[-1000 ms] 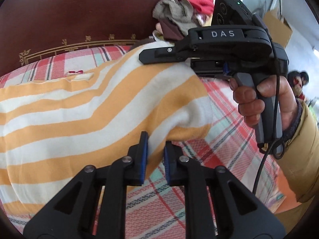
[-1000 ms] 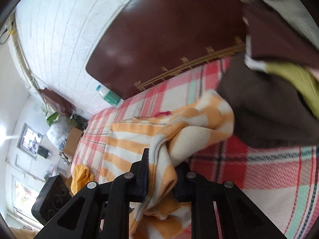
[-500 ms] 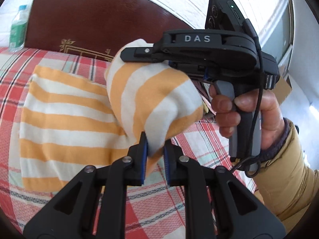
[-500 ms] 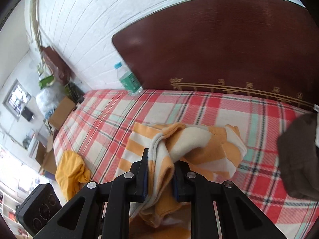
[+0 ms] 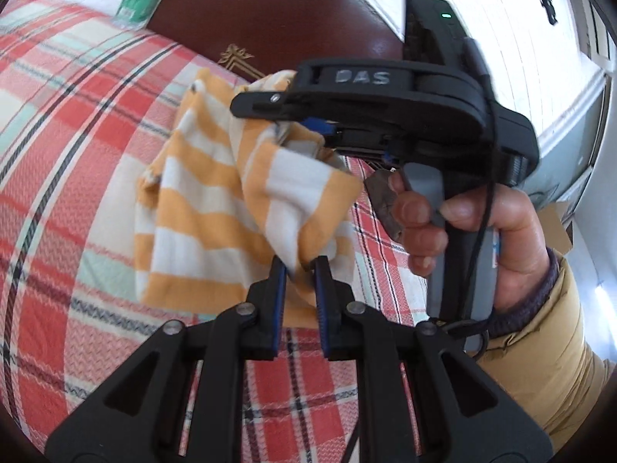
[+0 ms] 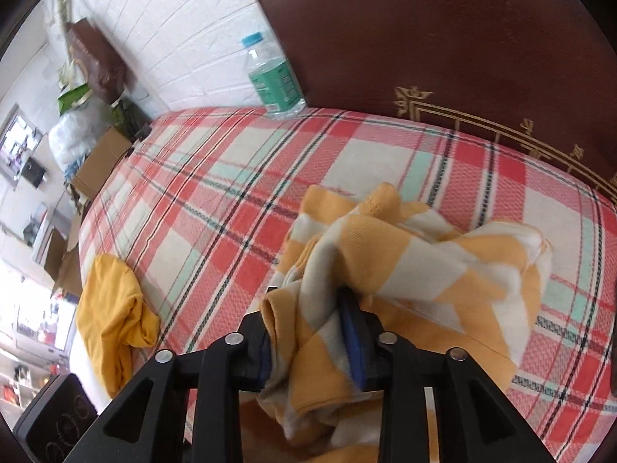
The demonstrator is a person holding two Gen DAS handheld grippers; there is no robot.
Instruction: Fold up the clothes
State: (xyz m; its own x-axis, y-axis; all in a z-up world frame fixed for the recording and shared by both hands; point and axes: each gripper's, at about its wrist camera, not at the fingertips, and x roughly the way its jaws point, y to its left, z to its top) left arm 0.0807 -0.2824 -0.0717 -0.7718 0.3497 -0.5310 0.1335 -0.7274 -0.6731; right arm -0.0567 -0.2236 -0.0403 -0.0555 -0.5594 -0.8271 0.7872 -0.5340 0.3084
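The orange-and-white striped garment (image 5: pixel 216 200) hangs bunched above the plaid bedspread (image 5: pixel 69 123), near its headboard edge. The left gripper (image 5: pixel 300 270) is clamped on one fold. The right gripper (image 6: pixel 308 328), marked "DAS", has just been opening, cloth still between its jaws. A green-labelled bottle (image 6: pixel 272 77) stands at the corner; its print is unreadable.

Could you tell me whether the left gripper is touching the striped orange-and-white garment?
Touching. The left wrist view shows the left gripper closed tightly on a fold of the striped garment, cloth pinched between its blue pads.
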